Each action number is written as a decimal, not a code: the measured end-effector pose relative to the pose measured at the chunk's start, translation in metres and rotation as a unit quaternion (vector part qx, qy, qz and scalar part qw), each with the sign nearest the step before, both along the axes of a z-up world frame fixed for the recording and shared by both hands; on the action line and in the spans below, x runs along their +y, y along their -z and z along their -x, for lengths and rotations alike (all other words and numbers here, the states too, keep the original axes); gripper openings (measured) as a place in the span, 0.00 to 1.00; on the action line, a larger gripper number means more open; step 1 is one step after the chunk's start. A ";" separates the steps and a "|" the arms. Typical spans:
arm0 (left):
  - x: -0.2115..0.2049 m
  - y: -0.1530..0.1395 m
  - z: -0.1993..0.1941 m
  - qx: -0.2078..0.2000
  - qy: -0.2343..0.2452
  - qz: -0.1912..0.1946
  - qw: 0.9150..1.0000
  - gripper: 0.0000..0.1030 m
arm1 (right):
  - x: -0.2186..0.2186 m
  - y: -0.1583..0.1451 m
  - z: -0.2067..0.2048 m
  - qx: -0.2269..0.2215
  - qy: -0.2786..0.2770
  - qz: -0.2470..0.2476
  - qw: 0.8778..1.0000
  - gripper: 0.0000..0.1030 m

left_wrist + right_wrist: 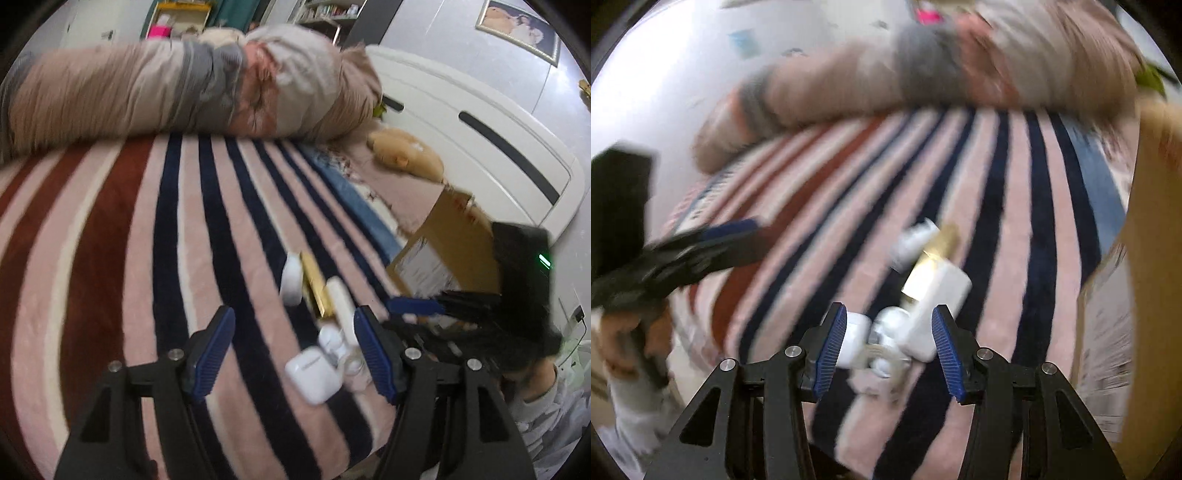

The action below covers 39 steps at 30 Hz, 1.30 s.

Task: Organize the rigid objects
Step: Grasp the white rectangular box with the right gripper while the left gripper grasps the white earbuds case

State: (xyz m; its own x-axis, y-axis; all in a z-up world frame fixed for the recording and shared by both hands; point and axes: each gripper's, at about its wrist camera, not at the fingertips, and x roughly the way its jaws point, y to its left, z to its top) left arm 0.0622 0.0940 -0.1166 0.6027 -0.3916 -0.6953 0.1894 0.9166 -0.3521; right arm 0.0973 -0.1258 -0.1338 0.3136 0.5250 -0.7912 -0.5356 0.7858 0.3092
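Note:
A cluster of small rigid objects lies on the striped blanket [147, 229]: a white earbud case [312, 373], a gold box [314, 288], a long white block [341, 299], a white rounded piece [291, 278] and small white and clear pieces [332, 341]. My left gripper [295, 354] is open, its fingers either side of the case, above the blanket. My right gripper [888, 347] is open around the same cluster, with the case [855, 341], the white block [938, 310] and the gold box [929, 269] ahead. The right gripper also shows in the left wrist view [417, 306], the left one in the right wrist view [731, 229].
A rolled beige quilt [147, 92] lies across the far side of the bed. A cardboard box [454, 240] stands at the right edge, in front of a white headboard [461, 129]. A tan plush toy [406, 155] lies near the headboard. Both views are motion-blurred.

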 end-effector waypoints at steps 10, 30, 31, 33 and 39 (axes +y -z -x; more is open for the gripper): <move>-0.034 0.056 0.002 0.050 0.079 0.021 0.995 0.62 | -0.001 0.040 -0.028 0.015 0.044 0.028 0.999 0.33; -0.046 0.066 0.002 0.026 0.131 -0.058 0.989 0.50 | -0.013 0.033 -0.036 -0.049 0.038 0.125 0.990 0.32; -0.045 0.066 0.002 0.029 0.133 -0.058 0.989 0.50 | -0.014 0.033 -0.035 -0.050 0.038 0.125 0.990 0.32; -0.048 0.066 0.003 0.035 0.135 -0.063 0.988 0.53 | -0.014 0.033 -0.035 -0.050 0.037 0.125 0.990 0.32; -0.059 0.071 0.012 0.014 0.120 -0.085 0.989 0.63 | -0.009 0.037 -0.040 -0.052 0.033 0.124 0.990 0.33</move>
State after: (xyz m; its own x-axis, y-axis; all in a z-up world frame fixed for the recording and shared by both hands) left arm 0.0505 0.0349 -0.1874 0.4862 -0.3973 -0.7783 0.4018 0.8926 -0.2047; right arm 0.1372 -0.1351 -0.1703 0.4272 0.2930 -0.8554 -0.4984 0.8656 0.0476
